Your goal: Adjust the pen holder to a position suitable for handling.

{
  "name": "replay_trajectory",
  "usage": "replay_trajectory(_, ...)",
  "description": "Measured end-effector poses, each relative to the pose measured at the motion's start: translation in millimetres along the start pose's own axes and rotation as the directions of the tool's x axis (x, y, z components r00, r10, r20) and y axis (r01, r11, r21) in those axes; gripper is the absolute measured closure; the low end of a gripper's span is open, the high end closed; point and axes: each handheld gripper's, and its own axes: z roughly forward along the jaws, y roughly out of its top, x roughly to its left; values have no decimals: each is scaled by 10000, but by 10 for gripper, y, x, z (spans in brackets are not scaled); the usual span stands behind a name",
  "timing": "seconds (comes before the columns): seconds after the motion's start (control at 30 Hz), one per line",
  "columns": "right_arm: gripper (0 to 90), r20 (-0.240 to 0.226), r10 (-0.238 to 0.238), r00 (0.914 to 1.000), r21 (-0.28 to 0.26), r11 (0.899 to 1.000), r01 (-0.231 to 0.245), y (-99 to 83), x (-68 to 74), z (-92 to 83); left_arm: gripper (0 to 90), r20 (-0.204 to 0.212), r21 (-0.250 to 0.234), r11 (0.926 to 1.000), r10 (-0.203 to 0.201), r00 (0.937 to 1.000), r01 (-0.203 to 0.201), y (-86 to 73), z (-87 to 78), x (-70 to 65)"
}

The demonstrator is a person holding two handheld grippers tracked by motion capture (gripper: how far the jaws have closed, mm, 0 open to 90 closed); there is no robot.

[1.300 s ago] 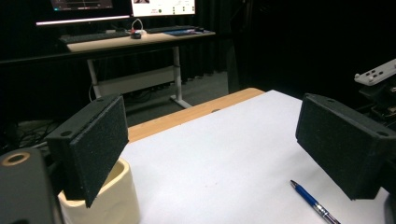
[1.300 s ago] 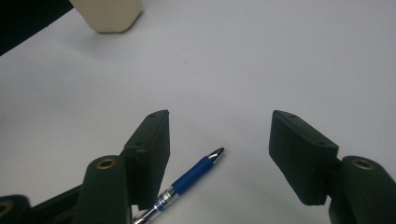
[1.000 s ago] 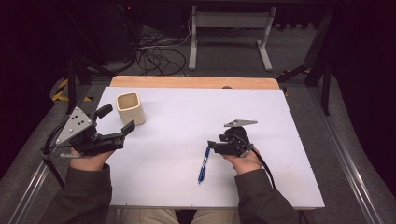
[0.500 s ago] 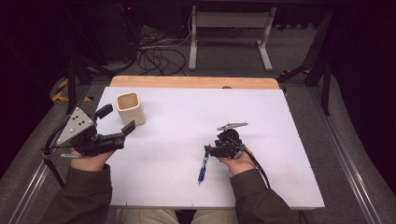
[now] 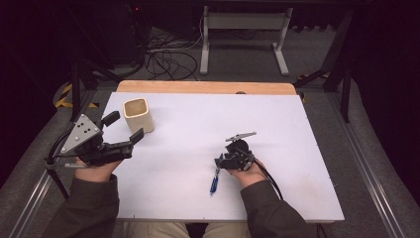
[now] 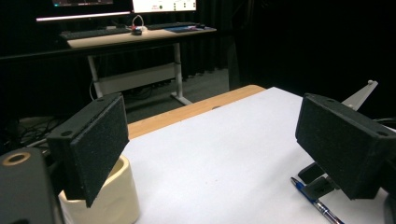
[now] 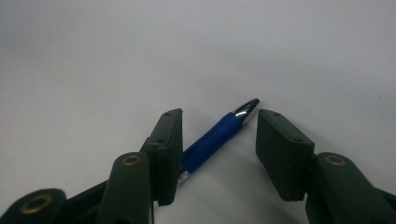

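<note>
A blue pen (image 5: 214, 182) with a silver tip lies on the white table top (image 5: 198, 124), near the front middle. My right gripper (image 5: 218, 162) is down over its far end. In the right gripper view the pen (image 7: 210, 140) runs slantwise between the jaws of the right gripper (image 7: 219, 116), close against the left pad and clear of the right one. These jaws have just been closing and still stand apart. My left gripper (image 5: 124, 127) hovers open beside a cream cup (image 5: 137, 114) at the back left. The cup (image 6: 112, 200) sits behind its left jaw.
A bare wooden strip (image 5: 198, 87) runs along the table's far edge. Beyond it are a desk frame (image 5: 242, 29) and floor cables (image 5: 168, 59). The left gripper view also has the pen (image 6: 317, 205) at lower right.
My right gripper has sunk toward the table and shifted left over the pen's end, with its jaws narrower. The left gripper and the cup have stayed put.
</note>
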Motion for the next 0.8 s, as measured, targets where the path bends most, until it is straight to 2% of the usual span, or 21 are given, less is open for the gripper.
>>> replay_trajectory(0.17, 539, 263, -181, 9995, -1, 9998, 181, 6, 34, 20, 105, -12, 13, 10000, 9, 10000, -9, 1, 2, -5)
replay_trajectory(0.47, 595, 770, -848, 9934, 192, 9963, 836, 23, 153, 62, 106, -19, 10, 10000, 9, 10000, -9, 3, 3, -14)
replay_trajectory(0.8, 674, 742, -1373, 9878, 593, 9893, 1331, 71, 148, 71, 107, 47, 83, 9999, 59, 10000, -59, -3, 26, -37)
